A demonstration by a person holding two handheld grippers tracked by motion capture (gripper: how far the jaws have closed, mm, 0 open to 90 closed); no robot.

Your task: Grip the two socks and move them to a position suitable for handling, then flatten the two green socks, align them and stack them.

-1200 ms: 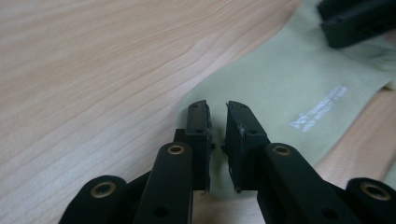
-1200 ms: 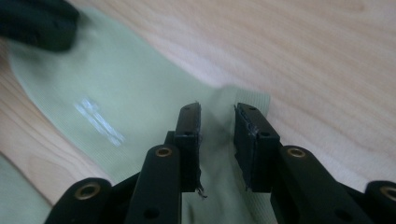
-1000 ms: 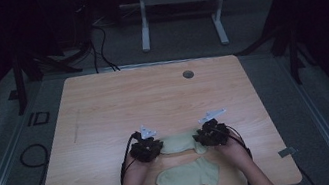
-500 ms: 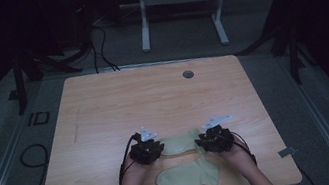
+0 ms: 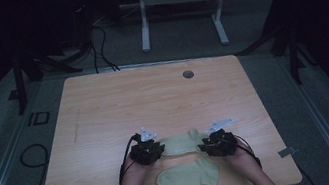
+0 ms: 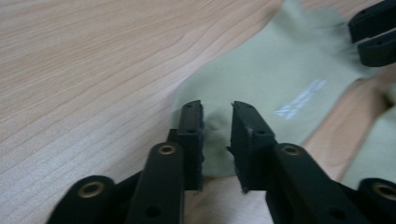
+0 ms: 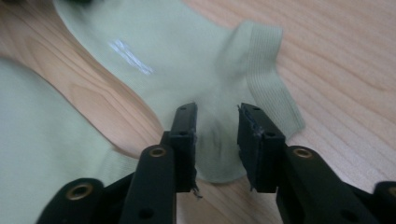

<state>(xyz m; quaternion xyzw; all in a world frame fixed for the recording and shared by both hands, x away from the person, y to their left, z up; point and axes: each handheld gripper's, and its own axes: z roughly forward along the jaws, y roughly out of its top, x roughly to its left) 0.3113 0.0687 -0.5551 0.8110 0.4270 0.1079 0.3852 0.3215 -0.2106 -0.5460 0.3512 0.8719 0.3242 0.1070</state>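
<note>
Pale wooden surface carries two light green fabric socks. One flat sock lies between the hands; its white printed mark is too blurred to read. Nearer the person lies the second sock. Left tongs, just opening, stand slightly spread over its toe end; right tongs, also just opening, straddle its heel without pinching.

The left tongs have just been opening over the far sock's toe end.
</note>
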